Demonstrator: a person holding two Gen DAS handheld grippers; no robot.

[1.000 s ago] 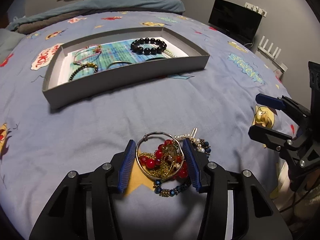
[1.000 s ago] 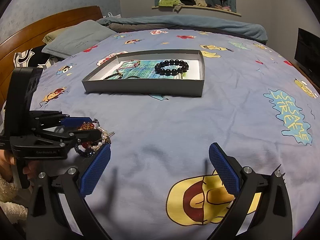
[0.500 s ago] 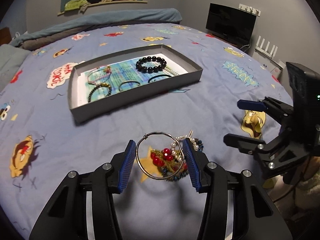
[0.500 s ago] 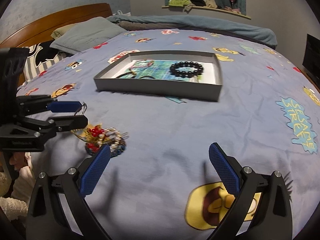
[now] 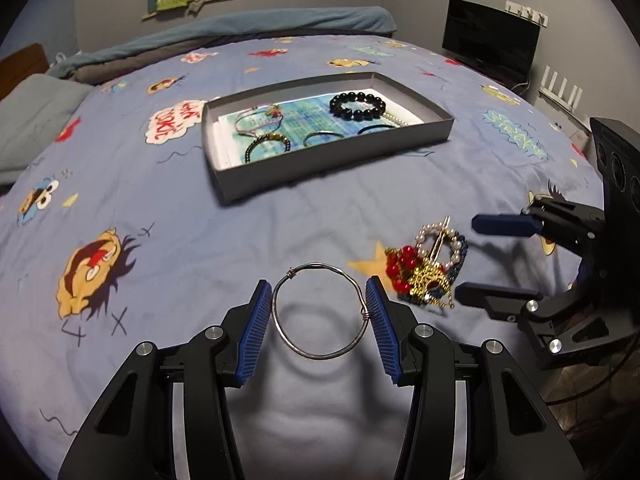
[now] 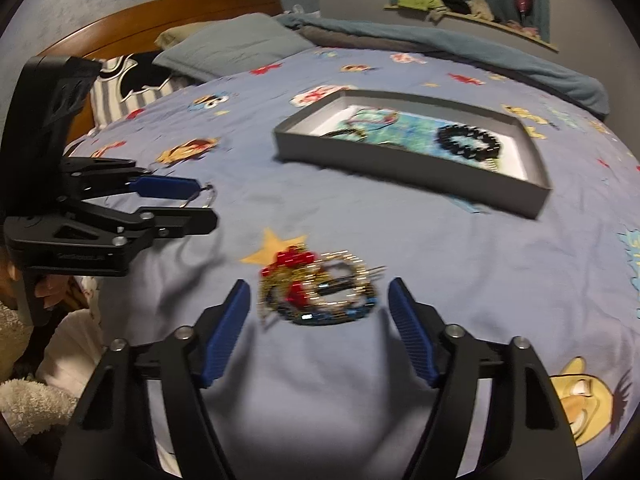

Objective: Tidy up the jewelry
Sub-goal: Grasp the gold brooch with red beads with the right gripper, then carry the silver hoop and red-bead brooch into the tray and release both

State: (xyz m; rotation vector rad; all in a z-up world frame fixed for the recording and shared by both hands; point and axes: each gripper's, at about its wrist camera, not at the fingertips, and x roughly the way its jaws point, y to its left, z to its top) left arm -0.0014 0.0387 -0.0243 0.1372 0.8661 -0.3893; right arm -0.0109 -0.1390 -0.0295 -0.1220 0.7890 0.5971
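Left wrist view: left claw point(image 5: 318, 314) grips wire bangle point(image 5: 320, 312); closing right claw point(image 6: 318, 320) straddles jewelry pile point(image 6: 318, 290).

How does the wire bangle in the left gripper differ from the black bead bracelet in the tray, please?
The wire bangle is a thin, plain silver hoop; the black bead bracelet is a chunky ring of round dark beads. The bangle is held clear of the bedspread in the left gripper, casting a shadow below; the bracelet lies flat in the grey tray. The bangle is alone; the bracelet has other pieces beside it. Both are closed rings.
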